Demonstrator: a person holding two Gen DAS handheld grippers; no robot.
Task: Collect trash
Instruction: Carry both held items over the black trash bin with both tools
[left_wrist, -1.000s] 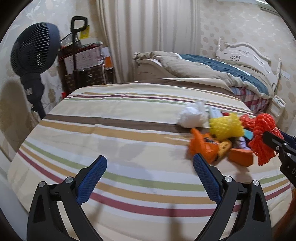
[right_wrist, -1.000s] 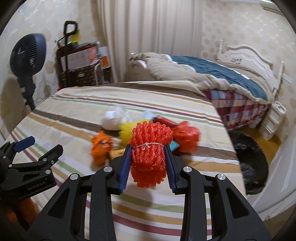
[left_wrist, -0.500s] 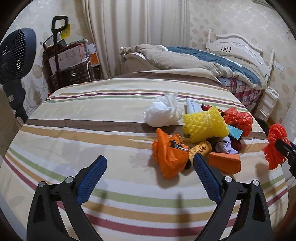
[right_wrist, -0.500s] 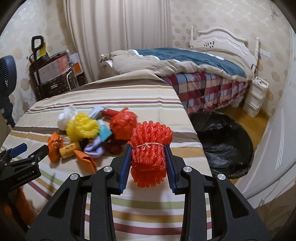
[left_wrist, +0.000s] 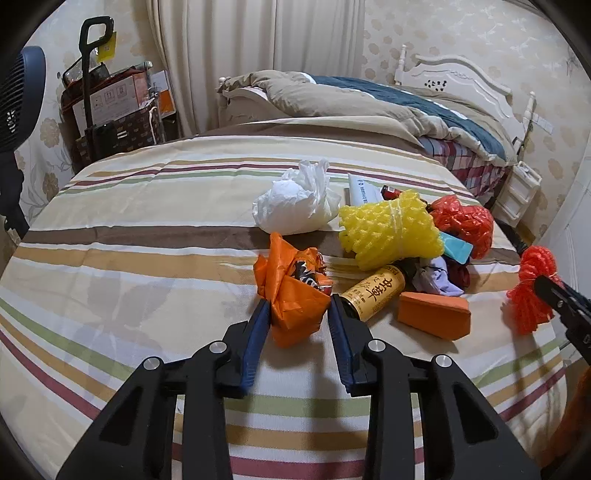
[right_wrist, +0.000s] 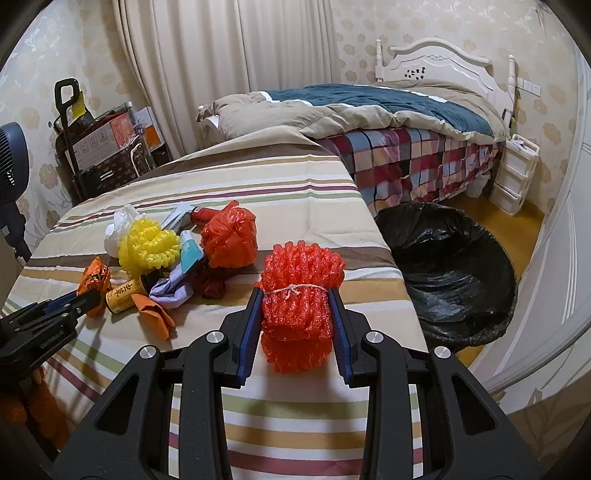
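Observation:
My left gripper (left_wrist: 298, 308) is shut on a crumpled orange wrapper (left_wrist: 291, 295) lying on the striped bedspread (left_wrist: 147, 236). My right gripper (right_wrist: 295, 302) is shut on a tied red foam net bundle (right_wrist: 301, 291), held above the bedspread; it also shows in the left wrist view (left_wrist: 532, 291). The trash pile holds a yellow foam net (left_wrist: 388, 232), a white plastic bag (left_wrist: 295, 203), a red plastic bag (left_wrist: 465, 221), a yellow can (left_wrist: 373, 291) and an orange carton piece (left_wrist: 434, 314). A bin lined with a black bag (right_wrist: 450, 266) stands on the floor right of the bed.
A second bed with a plaid sheet and blue-tan duvet (right_wrist: 369, 110) stands behind. A white drawer unit (right_wrist: 515, 170) is by the headboard. A fan (left_wrist: 18, 99) and a cart of boxes (left_wrist: 110, 110) stand at the left. A white door (right_wrist: 554, 277) is at the right.
My left gripper moved forward and closed on the orange wrapper; it was open before. My right gripper swung right with the red net bundle, bringing the black bin into view.

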